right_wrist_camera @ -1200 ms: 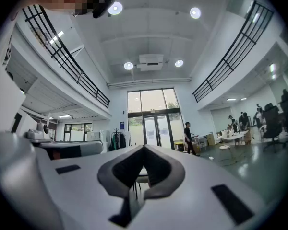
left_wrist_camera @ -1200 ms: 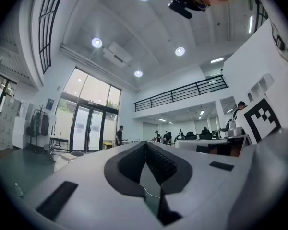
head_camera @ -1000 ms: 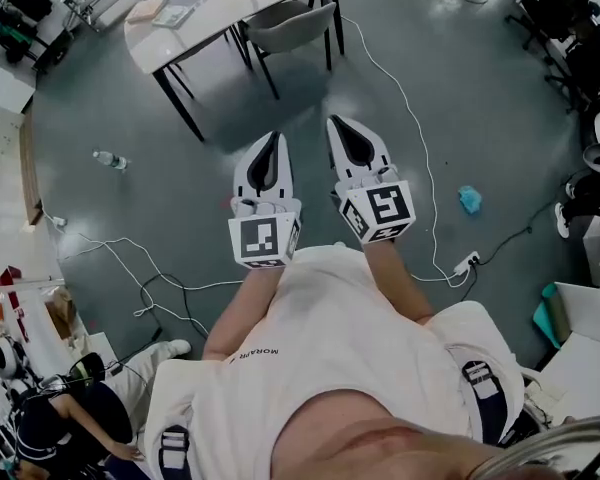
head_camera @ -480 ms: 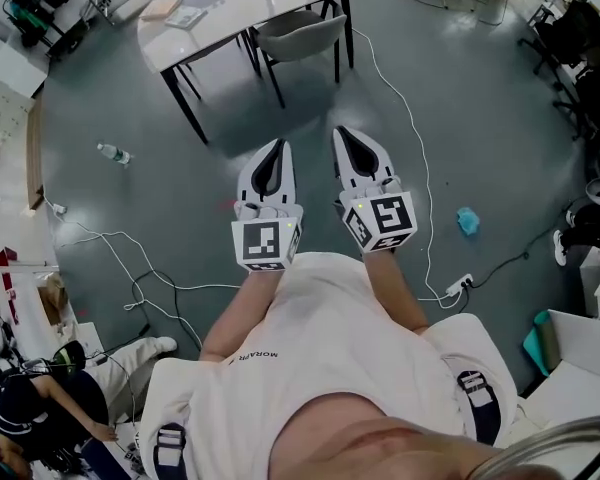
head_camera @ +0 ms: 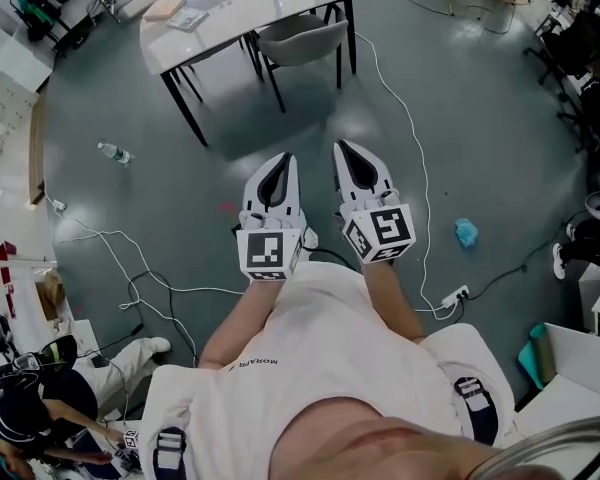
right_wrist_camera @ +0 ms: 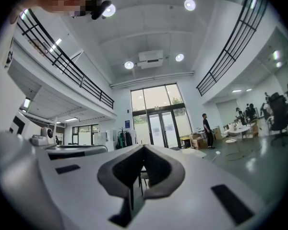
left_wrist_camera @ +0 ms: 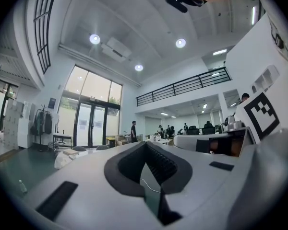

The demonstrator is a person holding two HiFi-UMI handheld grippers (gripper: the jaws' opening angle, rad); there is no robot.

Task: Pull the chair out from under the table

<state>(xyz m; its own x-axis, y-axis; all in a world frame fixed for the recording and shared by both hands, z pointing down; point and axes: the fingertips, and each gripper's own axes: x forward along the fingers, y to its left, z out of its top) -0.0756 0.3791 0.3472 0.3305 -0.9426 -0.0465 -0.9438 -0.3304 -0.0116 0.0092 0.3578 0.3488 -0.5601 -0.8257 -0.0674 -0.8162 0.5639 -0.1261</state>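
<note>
A grey chair stands tucked at the near side of a white table at the top of the head view. Both grippers are held level over the grey floor, side by side, well short of the chair. My left gripper is shut with nothing in it, and my right gripper is also shut and empty. In the left gripper view the left gripper has its jaws closed together. The right gripper shows the same in the right gripper view, with thin chair legs far off behind its tips.
A water bottle lies on the floor at the left. White cables run across the floor to a power strip, and a blue cloth lies at the right. A book is on the table. A person crouches at bottom left.
Both grippers have sunk a little lower in the head view and stayed shut. The table and chair have shifted slightly right in the picture.
</note>
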